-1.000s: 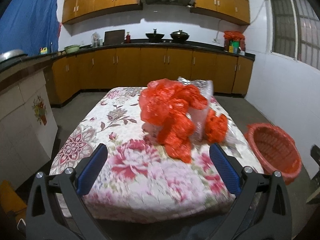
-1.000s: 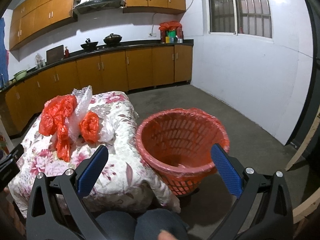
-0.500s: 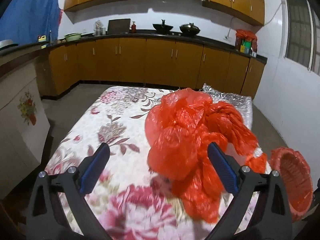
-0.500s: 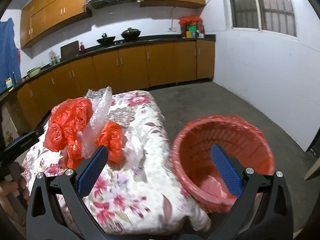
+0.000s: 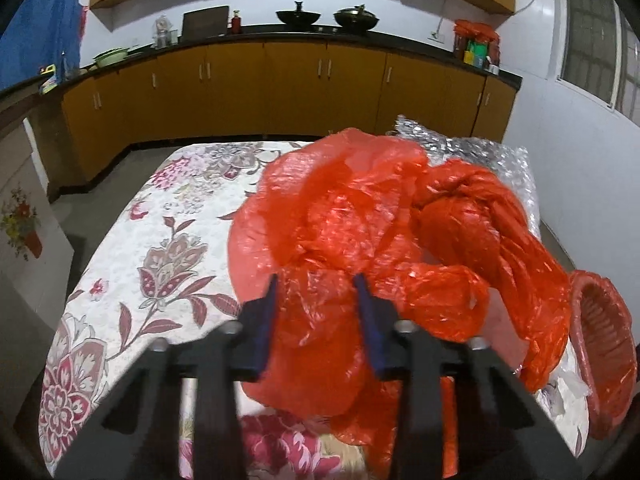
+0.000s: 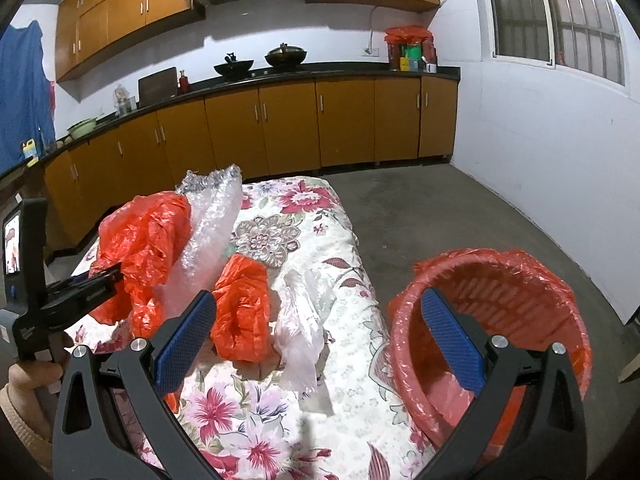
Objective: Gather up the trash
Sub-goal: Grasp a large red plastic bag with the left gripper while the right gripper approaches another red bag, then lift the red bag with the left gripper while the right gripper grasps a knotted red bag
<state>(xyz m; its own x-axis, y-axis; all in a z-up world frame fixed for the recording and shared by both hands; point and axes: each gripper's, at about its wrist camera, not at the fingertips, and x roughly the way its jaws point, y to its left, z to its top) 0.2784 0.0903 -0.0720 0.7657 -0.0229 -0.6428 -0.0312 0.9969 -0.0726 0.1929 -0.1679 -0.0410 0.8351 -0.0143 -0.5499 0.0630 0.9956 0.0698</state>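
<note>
Left gripper (image 5: 316, 312) is clamped on the big crumpled red plastic bag (image 5: 360, 220) on the floral-cloth table (image 6: 320, 240), beside crinkly clear bubble wrap (image 6: 212, 216); right gripper (image 6: 316, 336) hangs wide open over the red-lined plastic mesh basket (image 6: 500, 280) next to the table

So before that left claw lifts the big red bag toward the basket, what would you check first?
1. Left gripper closed around the large red bag: ok, fingers pinch its plastic.
2. Grip firm enough to lift: cannot tell.
3. Bag free of the bubble wrap beside it: cannot tell, they touch.
4. Red basket open and lined: ok.
5. Right gripper free for the next piece: ok, jaws wide open, nothing held.
6. Other trash left on the floral table: not ok, a small red bag and a clear bag remain.
</note>
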